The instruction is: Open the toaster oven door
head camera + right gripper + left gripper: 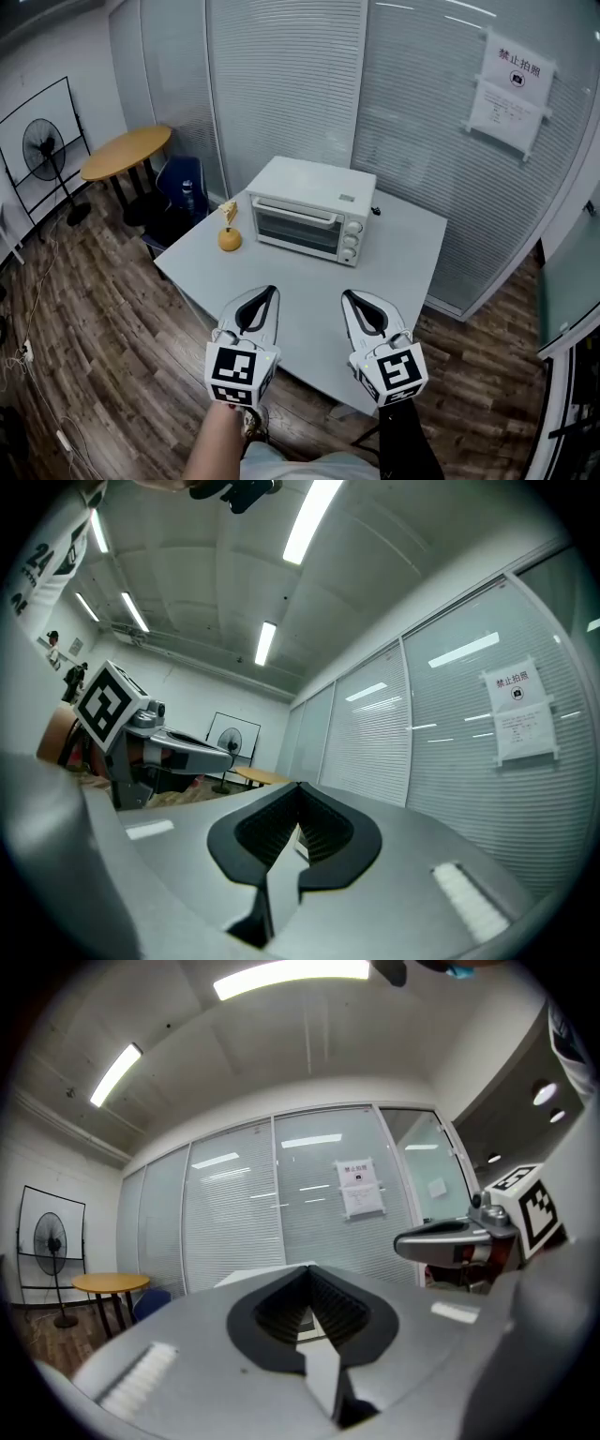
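The white toaster oven [309, 211] is sitting on the grey table [403, 258], toward the far side. Its glass door [298, 231] is facing the person and is looking shut. A long handle [292, 210] is running along the top of the door. A small orange thing [230, 240] is lying just beside the oven, on its left.

The person is holding both grippers low, over the near edge of the table and well apart from the oven. The left gripper [271, 291] is pointing at the oven, with its two jaws pressing together at the tips and nothing between them. The right gripper [347, 294] is doing the same, with jaws together and nothing held.

I think the job is only just starting, because nothing is touching the door. For the next move, one gripper is going to need to reach forward to the handle, spread its jaws, and close them around the bar. The door is probably swinging down from the top, so the pull should go out and down. The oven looks light, so a slow pull may stop it sliding
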A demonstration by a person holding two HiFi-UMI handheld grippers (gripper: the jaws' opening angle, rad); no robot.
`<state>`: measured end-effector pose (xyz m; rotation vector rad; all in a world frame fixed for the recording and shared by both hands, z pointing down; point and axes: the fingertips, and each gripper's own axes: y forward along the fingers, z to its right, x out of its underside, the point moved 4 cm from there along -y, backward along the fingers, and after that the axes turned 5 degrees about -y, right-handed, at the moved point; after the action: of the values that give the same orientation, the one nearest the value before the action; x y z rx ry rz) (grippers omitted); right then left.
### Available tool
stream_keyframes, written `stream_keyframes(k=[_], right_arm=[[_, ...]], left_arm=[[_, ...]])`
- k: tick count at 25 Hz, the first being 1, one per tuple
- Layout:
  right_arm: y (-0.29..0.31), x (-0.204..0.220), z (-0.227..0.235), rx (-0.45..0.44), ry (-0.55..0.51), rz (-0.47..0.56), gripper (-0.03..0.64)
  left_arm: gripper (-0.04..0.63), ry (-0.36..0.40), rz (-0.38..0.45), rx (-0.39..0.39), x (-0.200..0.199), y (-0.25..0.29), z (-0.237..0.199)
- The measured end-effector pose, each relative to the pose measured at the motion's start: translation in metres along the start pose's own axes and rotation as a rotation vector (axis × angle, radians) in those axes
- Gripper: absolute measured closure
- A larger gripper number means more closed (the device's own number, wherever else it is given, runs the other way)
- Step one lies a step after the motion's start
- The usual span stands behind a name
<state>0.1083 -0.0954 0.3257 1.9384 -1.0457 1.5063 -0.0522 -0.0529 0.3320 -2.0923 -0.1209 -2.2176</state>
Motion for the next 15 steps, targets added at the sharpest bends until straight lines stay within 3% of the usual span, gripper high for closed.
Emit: stream_keyframes(k=[9,15], right_arm=[[0.103,0.002,0.012,0.181,0.016,-0.05,0.614],[0.155,0.008,0.005,0.256,0.017,-0.09,0.614]], left_arm=[[0.538,0.007,-0.003,0.169,-0.008,0.079,-0.09],[0.538,-0.001,-0.005,0.248,-0.006,0.112,-0.14]])
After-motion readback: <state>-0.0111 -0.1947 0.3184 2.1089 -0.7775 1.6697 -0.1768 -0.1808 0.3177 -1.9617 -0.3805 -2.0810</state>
